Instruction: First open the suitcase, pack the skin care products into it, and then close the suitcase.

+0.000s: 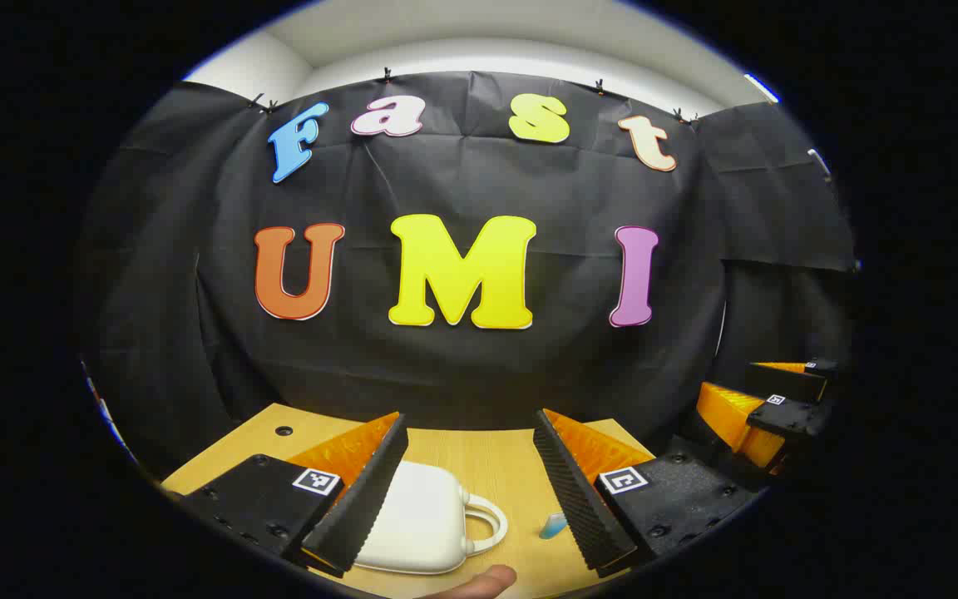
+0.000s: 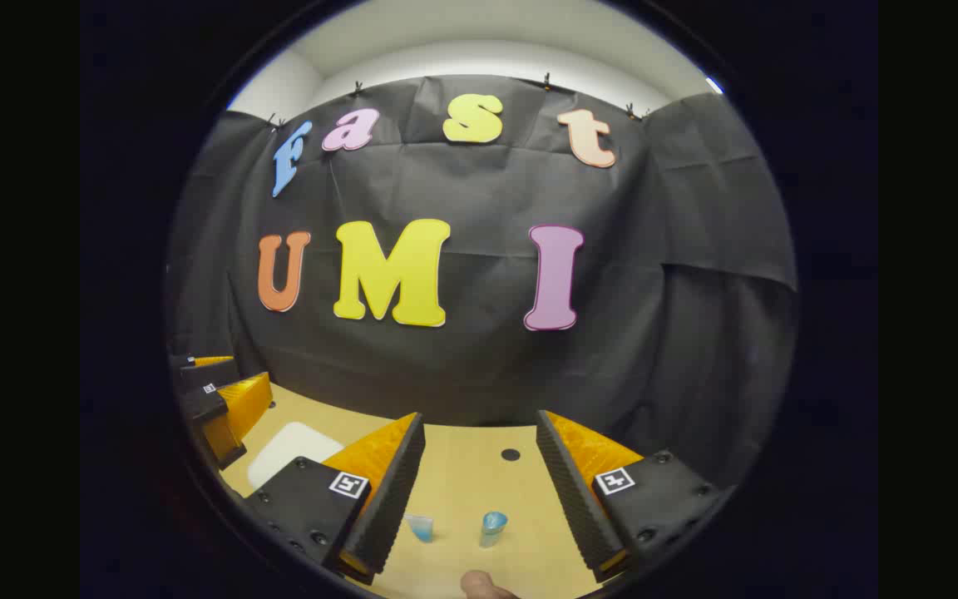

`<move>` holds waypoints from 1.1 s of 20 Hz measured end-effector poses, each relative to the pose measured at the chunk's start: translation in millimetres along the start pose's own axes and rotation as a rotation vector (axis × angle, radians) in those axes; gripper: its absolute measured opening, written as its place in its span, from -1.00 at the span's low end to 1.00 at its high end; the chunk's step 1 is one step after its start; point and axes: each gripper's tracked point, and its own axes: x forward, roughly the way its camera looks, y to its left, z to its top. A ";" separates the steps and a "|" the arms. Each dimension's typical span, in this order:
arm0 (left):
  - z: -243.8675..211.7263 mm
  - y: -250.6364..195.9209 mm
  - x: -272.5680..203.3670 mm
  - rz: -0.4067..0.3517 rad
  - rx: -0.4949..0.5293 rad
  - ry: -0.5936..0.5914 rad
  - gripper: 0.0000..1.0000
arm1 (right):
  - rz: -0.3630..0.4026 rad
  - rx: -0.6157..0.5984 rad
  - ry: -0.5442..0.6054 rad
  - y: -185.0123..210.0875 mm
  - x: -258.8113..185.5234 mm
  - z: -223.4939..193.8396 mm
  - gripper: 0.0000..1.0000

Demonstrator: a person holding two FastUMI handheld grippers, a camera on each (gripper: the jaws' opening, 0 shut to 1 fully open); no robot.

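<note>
Wooden table (image 1: 496, 466) — suitcase (image 1: 412, 520), two bottles (image 2: 493, 527)

Smooth matt plastic suitcase (image 1: 412, 520) on pale wood-grain table (image 1: 496, 466); ribbed fingers (image 1: 362, 491).

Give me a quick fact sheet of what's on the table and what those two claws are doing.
surface: wooden table
suitcase: white, with a handle, lying shut
products: two small blue-topped items standing apart
left gripper: open above the suitcase, holding nothing
right gripper: open above the products, holding nothing
task progress: suitcase not yet opened, nothing packed
</note>
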 end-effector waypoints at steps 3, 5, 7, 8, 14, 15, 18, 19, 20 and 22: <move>1.3 -5.8 1.0 -0.002 0.007 0.006 0.94 | 0.024 -0.028 -0.033 7.3 2.0 11.6 0.60; 5.1 -9.1 0.4 -0.010 0.009 -0.006 0.94 | 0.029 -0.063 -0.051 9.0 2.1 17.3 0.58; 11.9 -15.3 1.4 -0.034 -0.014 -0.025 0.94 | 0.049 -0.066 -0.065 13.6 -0.1 20.4 0.61; 12.1 -16.6 -0.6 -0.040 -0.020 -0.027 0.94 | 0.054 -0.063 -0.068 15.2 -0.7 20.8 0.60; 12.0 -20.2 -4.3 -0.044 -0.004 -0.018 0.94 | 0.060 -0.046 -0.055 10.8 -8.2 17.1 0.60; 12.4 -20.7 -5.2 -0.045 -0.007 -0.017 0.94 | 0.060 -0.045 -0.056 9.3 -9.6 18.0 0.60; 8.5 -25.3 -10.0 -0.047 -0.020 -0.013 0.94 | 0.054 -0.041 -0.056 5.2 -12.6 16.5 0.60; 6.7 -24.8 -10.0 -0.046 -0.019 -0.011 0.94 | 0.054 -0.038 -0.054 4.6 -14.9 15.7 0.60; 4.1 -23.8 -10.4 -0.042 -0.016 -0.008 0.94 | 0.053 -0.034 -0.050 2.6 -15.9 14.5 0.60; -1.9 -18.9 -10.9 -0.027 0.006 -0.011 0.95 | 0.049 -0.029 -0.041 -0.5 -17.7 10.9 0.60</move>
